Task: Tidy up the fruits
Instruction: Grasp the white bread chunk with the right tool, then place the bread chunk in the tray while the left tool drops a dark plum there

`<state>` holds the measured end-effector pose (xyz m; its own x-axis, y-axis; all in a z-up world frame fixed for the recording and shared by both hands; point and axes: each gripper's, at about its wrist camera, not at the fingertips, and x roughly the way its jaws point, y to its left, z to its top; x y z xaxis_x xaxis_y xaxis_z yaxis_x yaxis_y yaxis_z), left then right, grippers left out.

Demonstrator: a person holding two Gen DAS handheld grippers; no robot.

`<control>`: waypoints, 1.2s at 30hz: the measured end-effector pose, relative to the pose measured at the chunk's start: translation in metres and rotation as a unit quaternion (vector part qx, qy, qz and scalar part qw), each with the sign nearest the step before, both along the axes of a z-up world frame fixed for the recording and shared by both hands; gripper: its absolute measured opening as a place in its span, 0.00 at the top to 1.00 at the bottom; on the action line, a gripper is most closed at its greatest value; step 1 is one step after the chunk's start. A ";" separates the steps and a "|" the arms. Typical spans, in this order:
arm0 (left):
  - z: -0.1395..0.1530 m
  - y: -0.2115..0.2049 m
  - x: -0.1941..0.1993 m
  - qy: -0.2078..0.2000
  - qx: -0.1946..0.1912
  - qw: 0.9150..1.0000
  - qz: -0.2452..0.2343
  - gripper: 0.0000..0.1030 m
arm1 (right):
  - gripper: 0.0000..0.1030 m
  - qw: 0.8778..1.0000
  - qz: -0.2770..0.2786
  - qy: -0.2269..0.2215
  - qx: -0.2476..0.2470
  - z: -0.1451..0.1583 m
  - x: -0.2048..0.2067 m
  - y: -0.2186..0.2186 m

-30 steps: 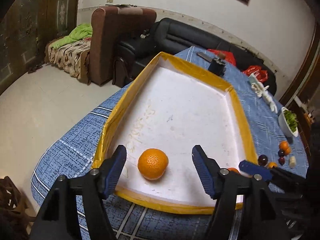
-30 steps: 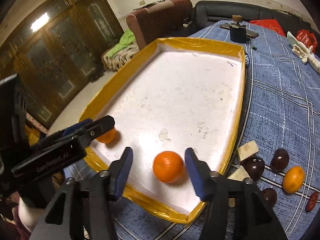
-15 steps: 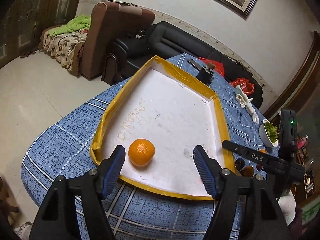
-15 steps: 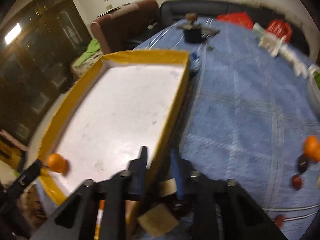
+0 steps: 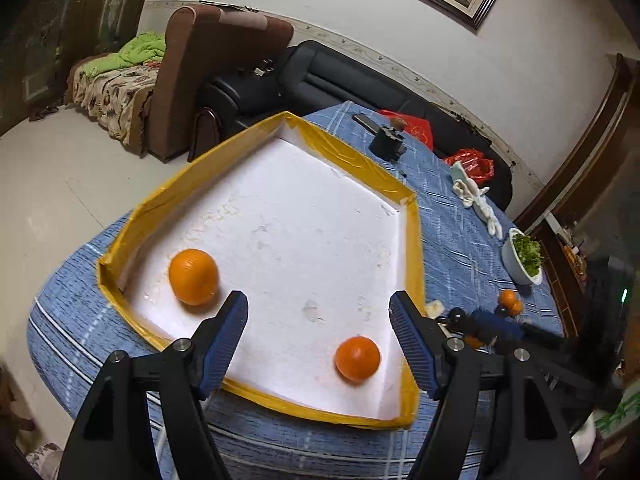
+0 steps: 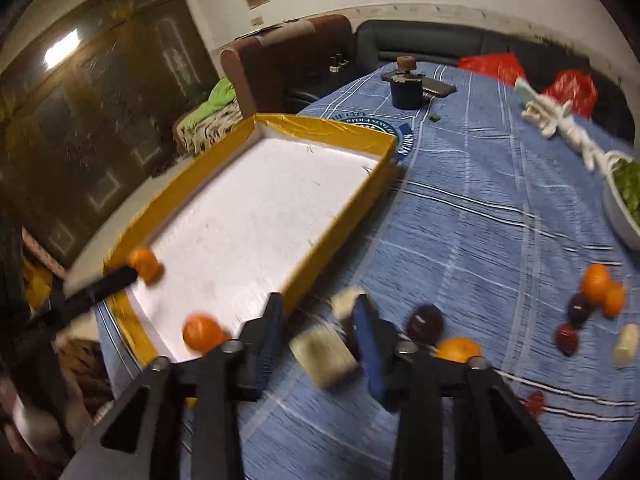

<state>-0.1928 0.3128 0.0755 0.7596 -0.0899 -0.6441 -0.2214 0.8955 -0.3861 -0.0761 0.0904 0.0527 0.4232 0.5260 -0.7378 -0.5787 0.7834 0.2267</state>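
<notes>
Blue checked cloth covers the bench (image 6: 480, 208), which carries a yellow-rimmed white tray (image 5: 414, 240). A second ago each pair of tongs bracketed an orange; now both are released, and both oranges lie free near the tray's near rim: one (image 5: 193, 276) left, one (image 5: 357, 358) right. Left tongs (image 5: 318, 340) hang empty above the tray, opening further. Right tongs (image 6: 318, 340) have crossed the right rim and are opening around a pale block (image 6: 324, 354), untouched, beside plums (image 6: 425, 323). Most of the tray's floor is open. Being round, the oranges show no long axis.
</notes>
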 end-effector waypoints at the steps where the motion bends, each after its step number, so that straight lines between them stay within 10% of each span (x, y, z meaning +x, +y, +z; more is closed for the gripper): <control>1: 0.001 -0.003 0.000 -0.001 -0.001 1.000 -0.003 0.30 | 0.56 1.000 0.006 -0.002 -0.007 -0.004 -0.003 -0.001; 12: 0.015 -0.047 -0.004 -0.009 0.044 0.998 -0.039 0.29 | 0.55 0.999 0.031 -0.021 -0.027 -0.034 -0.019 0.003; 19: 0.007 -0.107 0.016 0.009 0.075 0.991 -0.112 0.28 | 0.56 0.997 -0.048 -0.041 0.050 0.006 -0.013 -0.100; 25: -0.015 -0.182 0.037 0.037 0.121 0.969 -0.211 0.29 | 0.56 0.989 -0.130 0.000 0.068 -0.021 0.008 -0.170; 33: -0.052 -0.218 0.075 0.082 0.185 0.955 -0.215 0.43 | 0.56 0.986 -0.126 0.021 0.105 -0.032 0.013 -0.191; 36: -0.063 -0.224 0.085 0.101 0.200 0.951 -0.212 0.64 | 0.56 0.988 -0.114 0.013 0.101 -0.029 0.006 -0.187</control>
